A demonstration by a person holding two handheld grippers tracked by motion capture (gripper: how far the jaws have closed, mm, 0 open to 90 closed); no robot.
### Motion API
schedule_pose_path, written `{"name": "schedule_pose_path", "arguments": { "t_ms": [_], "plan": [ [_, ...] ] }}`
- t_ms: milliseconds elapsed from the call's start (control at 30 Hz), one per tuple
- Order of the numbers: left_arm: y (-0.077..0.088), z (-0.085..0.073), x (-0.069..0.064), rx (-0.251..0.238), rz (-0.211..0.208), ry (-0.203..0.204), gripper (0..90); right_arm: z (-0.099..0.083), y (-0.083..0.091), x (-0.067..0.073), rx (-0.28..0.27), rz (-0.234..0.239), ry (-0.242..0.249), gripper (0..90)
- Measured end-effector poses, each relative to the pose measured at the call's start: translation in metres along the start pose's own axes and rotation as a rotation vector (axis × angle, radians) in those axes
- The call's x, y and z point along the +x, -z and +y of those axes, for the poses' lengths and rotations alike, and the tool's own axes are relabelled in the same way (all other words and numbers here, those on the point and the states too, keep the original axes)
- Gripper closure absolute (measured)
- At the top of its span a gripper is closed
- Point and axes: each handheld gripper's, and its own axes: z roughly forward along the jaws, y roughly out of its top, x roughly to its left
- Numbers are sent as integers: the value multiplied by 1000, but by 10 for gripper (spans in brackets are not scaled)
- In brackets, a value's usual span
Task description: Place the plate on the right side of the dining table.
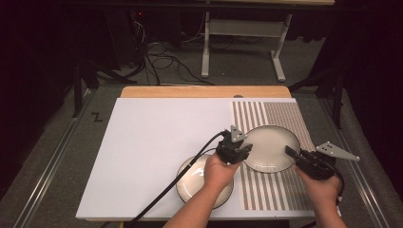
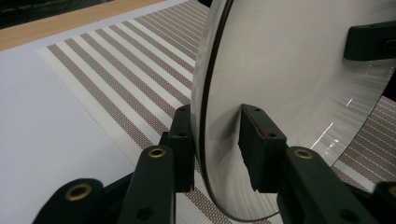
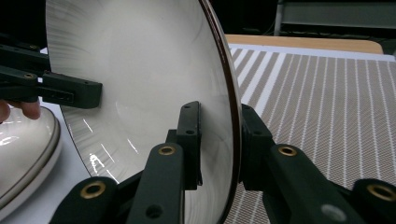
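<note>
**2 tools share 1 plate over the striped mat**

Nearest me, a second plate [image 1: 190, 183] sits flat on the white bench [image 1: 152, 142], partly under my left forearm, and nothing grips it.

Just beyond it, I have the left tool [image 1: 243, 151] clamped on the near-left rim of the raised plate [image 1: 271, 147]. In the left gripper view its jaws pinch that rim, 1 on the inside face and 1 behind. My right tool [image 1: 291, 152] grips the opposite rim from the right. In the right gripper view its jaws straddle the dark edge the same way. So both are narrow and holding the plate, which is carried between them.

The plate hangs above the striped mat [image 1: 280, 116] at the bench's right side. How high I cannot tell. It lies straight between the 2 tools, so my judgement is that any lowering must keep both hands level or the plate will tip.

Farther off, cables [image 1: 166, 61] lie on the floor.
</note>
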Motion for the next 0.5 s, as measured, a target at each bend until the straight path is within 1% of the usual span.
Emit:
{"name": "schedule_pose_path", "arguments": {
  "t_ms": [167,300,367,500],
  "plan": [
    [-13,5,-6,29,15,-22,668,-5,1,-12,-1,-14,-16,755],
    [-23,8,-7,51,25,-26,667,-10,0,-19,-2,-24,-39,754],
    [-27,7,-9,58,28,-23,667,-12,-1,-22,-3,-29,-46,754],
    [-31,4,-11,78,40,-33,669,-17,-2,-25,2,-32,-52,754]
  ]
}}
